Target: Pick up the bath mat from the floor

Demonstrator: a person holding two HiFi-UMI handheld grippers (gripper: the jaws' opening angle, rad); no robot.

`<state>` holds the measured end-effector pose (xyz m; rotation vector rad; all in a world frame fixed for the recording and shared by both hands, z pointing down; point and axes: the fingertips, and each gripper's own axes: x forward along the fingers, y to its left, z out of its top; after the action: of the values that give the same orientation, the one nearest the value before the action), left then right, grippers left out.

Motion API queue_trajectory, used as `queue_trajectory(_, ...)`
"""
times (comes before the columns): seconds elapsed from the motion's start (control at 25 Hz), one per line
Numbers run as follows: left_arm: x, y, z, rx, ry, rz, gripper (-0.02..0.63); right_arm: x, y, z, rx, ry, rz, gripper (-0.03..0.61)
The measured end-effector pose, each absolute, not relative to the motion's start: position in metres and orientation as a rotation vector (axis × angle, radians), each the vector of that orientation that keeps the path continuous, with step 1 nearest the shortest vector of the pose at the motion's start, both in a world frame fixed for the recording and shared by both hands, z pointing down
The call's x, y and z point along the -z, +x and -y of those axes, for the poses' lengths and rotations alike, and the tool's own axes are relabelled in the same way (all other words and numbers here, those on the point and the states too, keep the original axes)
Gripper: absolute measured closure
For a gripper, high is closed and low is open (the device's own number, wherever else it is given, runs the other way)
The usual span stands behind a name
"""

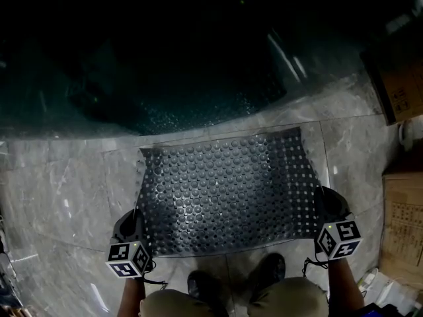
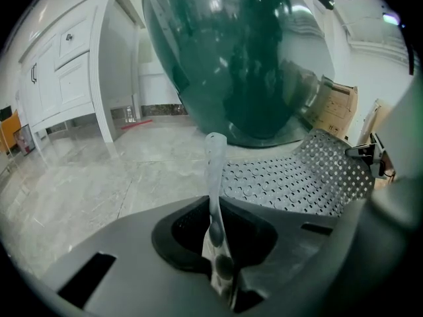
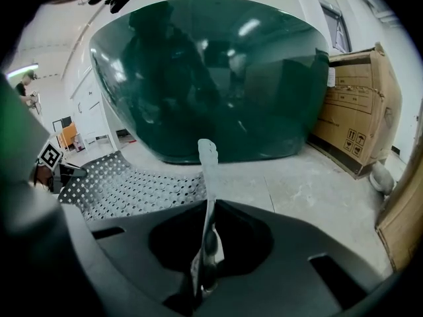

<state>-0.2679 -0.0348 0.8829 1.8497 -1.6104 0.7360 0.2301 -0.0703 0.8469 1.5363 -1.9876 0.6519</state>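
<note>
The bath mat is a dark grey rubber sheet with bumps and rows of holes, spread over the marble floor in front of me. My left gripper is shut on its near left corner, and my right gripper is shut on its near right corner. In the left gripper view the pinched mat edge stands up thin between the jaws of the left gripper, and the rest of the mat curves off to the right. The right gripper shows the same, with the mat sagging to its left.
A large dark green tub stands just beyond the mat. Cardboard boxes sit at the right, one more close to my right hand. A white cabinet lines the left wall. My shoes are at the mat's near edge.
</note>
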Motion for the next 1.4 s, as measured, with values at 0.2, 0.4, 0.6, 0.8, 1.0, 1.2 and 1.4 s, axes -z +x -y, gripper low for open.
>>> queue_trajectory(0.2,-0.875,-0.262,0.033,-0.725,1.872,1.597,0.577,-0.837,0.223,0.067,-0.642,1.533,2.008,0.547)
queue_trajectory(0.4,-0.867,-0.255,0.032,-0.712,1.889,1.58,0.577,-0.829,0.217,0.064,-0.631,1.527,2.02,0.548)
queue_trajectory(0.6,-0.858,-0.249,0.032,-0.704,1.908,1.563,0.577,-0.821,0.211,0.062,-0.624,1.519,2.029,0.548)
queue_trajectory(0.8,-0.846,-0.24,0.032,-0.69,1.929,1.544,0.577,-0.809,0.203,0.06,-0.617,1.503,2.044,0.548)
queue_trajectory(1.0,-0.833,-0.231,0.029,-0.672,1.933,1.524,0.577,-0.795,0.192,0.059,-0.623,1.489,2.063,0.548)
queue_trajectory(1.2,-0.82,-0.222,0.028,-0.657,1.936,1.499,0.577,-0.783,0.18,0.057,-0.637,1.467,2.079,0.548)
queue_trajectory(1.4,-0.807,-0.211,0.026,-0.647,1.948,1.475,0.577,-0.772,0.169,0.054,-0.649,1.446,2.098,0.548)
